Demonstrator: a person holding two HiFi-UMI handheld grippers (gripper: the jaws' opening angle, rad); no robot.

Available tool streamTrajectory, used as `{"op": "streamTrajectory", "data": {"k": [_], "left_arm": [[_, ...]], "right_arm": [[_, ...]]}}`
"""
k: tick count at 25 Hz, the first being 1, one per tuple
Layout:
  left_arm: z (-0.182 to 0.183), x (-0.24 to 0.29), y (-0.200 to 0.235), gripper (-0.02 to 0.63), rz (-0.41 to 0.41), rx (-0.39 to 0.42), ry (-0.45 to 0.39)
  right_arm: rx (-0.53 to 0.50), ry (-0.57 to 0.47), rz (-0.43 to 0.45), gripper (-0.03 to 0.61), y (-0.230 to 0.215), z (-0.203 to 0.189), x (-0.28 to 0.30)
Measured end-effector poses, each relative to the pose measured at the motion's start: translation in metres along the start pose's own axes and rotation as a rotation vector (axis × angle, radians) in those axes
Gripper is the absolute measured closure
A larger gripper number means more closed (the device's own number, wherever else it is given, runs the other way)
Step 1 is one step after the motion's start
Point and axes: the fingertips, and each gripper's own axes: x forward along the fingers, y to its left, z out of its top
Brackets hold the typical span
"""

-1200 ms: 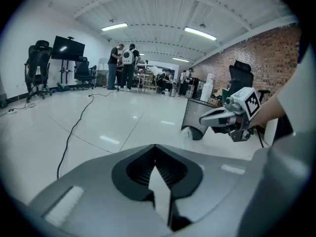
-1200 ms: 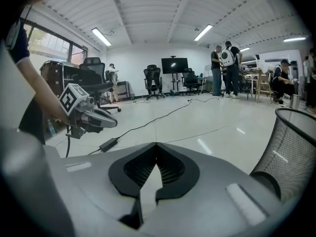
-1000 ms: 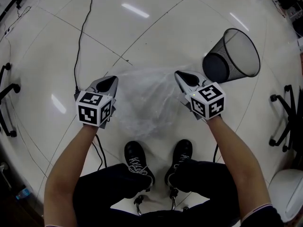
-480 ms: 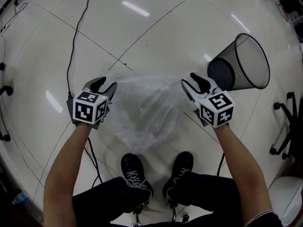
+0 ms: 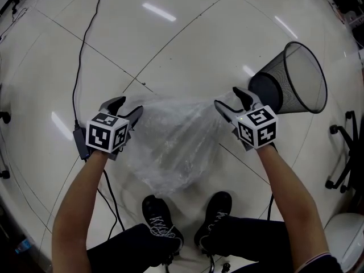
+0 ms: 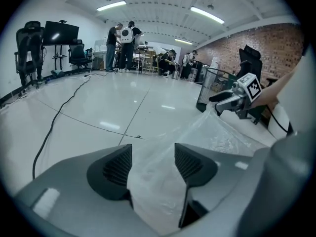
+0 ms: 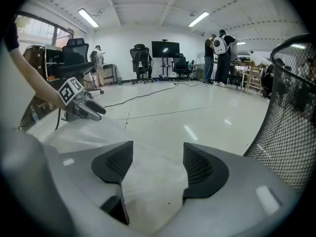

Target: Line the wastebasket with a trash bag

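Between the pads of my left gripper point(image 6: 153, 164) runs a fold of the trash bag point(image 5: 170, 144). The jaws have just been opening and now stand wide apart, so the film only lies in the gap and nothing presses on it. My right gripper point(image 7: 153, 167) is the same: jaws just opened, spread wide, with clear film draped loosely between them. The bag stretches from one gripper to the other and sags toward my shoes point(image 5: 162, 218). I cannot tell whether its lower end rests on the floor point(image 5: 170, 44). It is thin, crinkled, see-through plastic with a milky sheen. I judge it nearly weightless, limp and slippery, quick to slide out of open jaws and easy to tear if pulled hard. The best hold looks like the top hem, one layer on each side, so that the mouth can be spread open. Just beside my right gripper stands the wastebasket point(image 5: 293, 75), a round black wire-mesh one that widens toward its rim, with no liner in it yet.
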Motion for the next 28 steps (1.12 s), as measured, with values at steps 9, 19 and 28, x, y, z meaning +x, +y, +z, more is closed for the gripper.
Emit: {"op": "streamTrajectory", "data": {"k": [9,19,28], "left_arm": [[-0.005,0.004,0.000,0.351,-0.012,-0.003,0.005],[-0.013,0.006,0.001,0.353,-0.020,0.005,0.017],[0.000,0.018,-0.008,0.350,-0.044,0.093,0.040]], "right_arm": [[-0.087,0.111,0.032,0.359,-0.003,-0.020,0.020],[-0.134,0.112,0.038,0.577,-0.002,-0.024,0.017],[-0.119,0.006,0.038,0.577,0.002,0.002,-0.007]]}}
